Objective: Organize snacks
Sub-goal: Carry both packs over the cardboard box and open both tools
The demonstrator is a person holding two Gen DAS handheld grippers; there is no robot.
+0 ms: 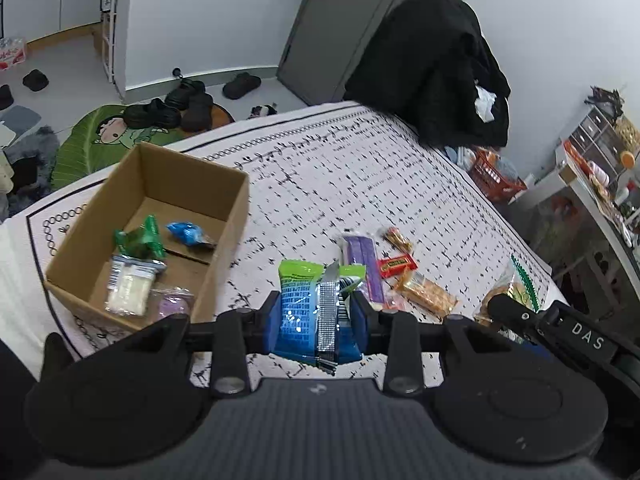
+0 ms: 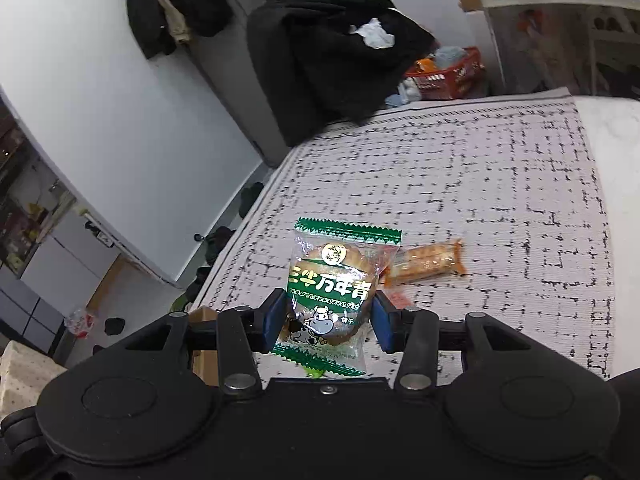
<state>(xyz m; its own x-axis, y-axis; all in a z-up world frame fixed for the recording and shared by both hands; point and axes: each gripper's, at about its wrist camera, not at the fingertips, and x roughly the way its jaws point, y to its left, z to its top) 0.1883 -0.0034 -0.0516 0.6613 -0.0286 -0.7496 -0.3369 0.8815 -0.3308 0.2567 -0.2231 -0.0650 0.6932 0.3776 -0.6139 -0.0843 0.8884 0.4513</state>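
My left gripper (image 1: 318, 314) is shut on a blue and green snack packet (image 1: 308, 312), held above the patterned cloth. To its left stands an open cardboard box (image 1: 224, 216) holding a green packet (image 1: 140, 240), a blue packet (image 1: 186, 234), a white packet (image 1: 128, 288) and a purple sweet (image 1: 174, 304). Loose snacks lie ahead: a purple bar (image 1: 366, 264), a red bar (image 1: 396, 266), an orange cracker pack (image 1: 426, 296). My right gripper (image 2: 328, 316) is shut on a green-edged biscuit packet (image 2: 336, 292), above the cloth; an orange cracker pack (image 2: 424, 262) lies just beyond it.
The table carries a white cloth with black marks (image 1: 360, 176). A black coat (image 1: 436, 68) hangs over a chair at the far edge. A red basket (image 1: 494, 176) and a shelf unit (image 1: 596, 176) stand to the right. Shoes (image 1: 188, 106) lie on the floor.
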